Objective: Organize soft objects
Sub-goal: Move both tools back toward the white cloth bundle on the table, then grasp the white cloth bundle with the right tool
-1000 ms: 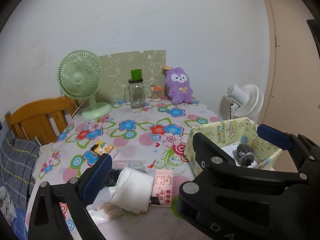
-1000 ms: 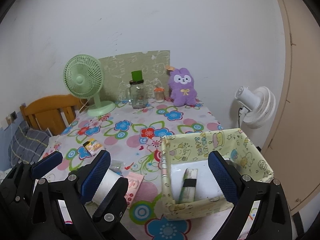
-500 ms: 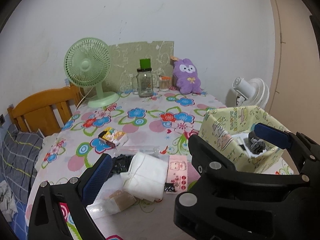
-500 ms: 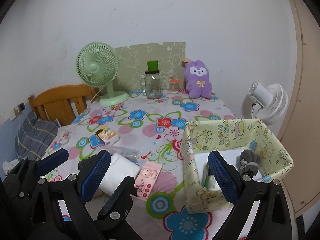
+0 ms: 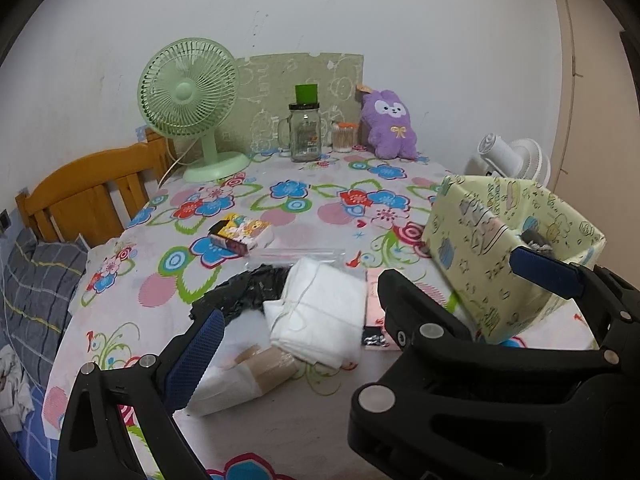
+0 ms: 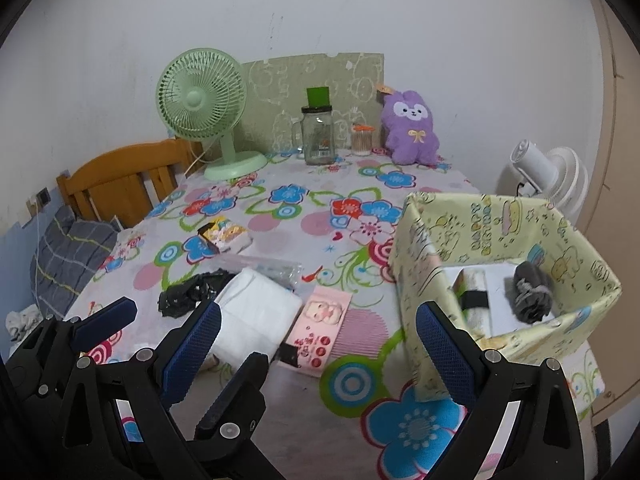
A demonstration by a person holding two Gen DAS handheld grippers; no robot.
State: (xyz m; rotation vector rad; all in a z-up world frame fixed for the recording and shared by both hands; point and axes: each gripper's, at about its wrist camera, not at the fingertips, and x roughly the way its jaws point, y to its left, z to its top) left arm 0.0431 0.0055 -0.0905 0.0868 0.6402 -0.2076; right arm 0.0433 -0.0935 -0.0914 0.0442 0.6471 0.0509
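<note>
A folded white cloth (image 5: pixel 320 312) (image 6: pixel 254 316) lies near the front of the floral table, partly over a crumpled black bag (image 5: pixel 244 292) (image 6: pixel 188 294). A pale yellow cartoon-print box (image 5: pixel 500 240) (image 6: pixel 492 216) at the right holds a rolled grey sock (image 6: pixel 530 294) and a banded towel roll (image 6: pixel 474 300). A tissue pack (image 5: pixel 244 234) (image 6: pixel 224 234) lies further back. My left gripper (image 5: pixel 372 320) is open and empty above the cloth. My right gripper (image 6: pixel 316 354) is open and empty, between the cloth and the box.
A green fan (image 5: pixel 192 108), glass jar (image 5: pixel 306 132), small swab jar (image 5: pixel 344 138) and purple plush rabbit (image 5: pixel 390 124) stand along the back wall. A pink sticker card (image 6: pixel 324 320) and a beige-wrapped packet (image 5: pixel 256 372) lie near the cloth. A wooden chair (image 5: pixel 88 196) stands left, a white fan (image 6: pixel 544 176) right.
Both grippers have pulled back and shifted left, so more of the table front and the box's inside show. Both stay open. The objects on the table have not moved.
</note>
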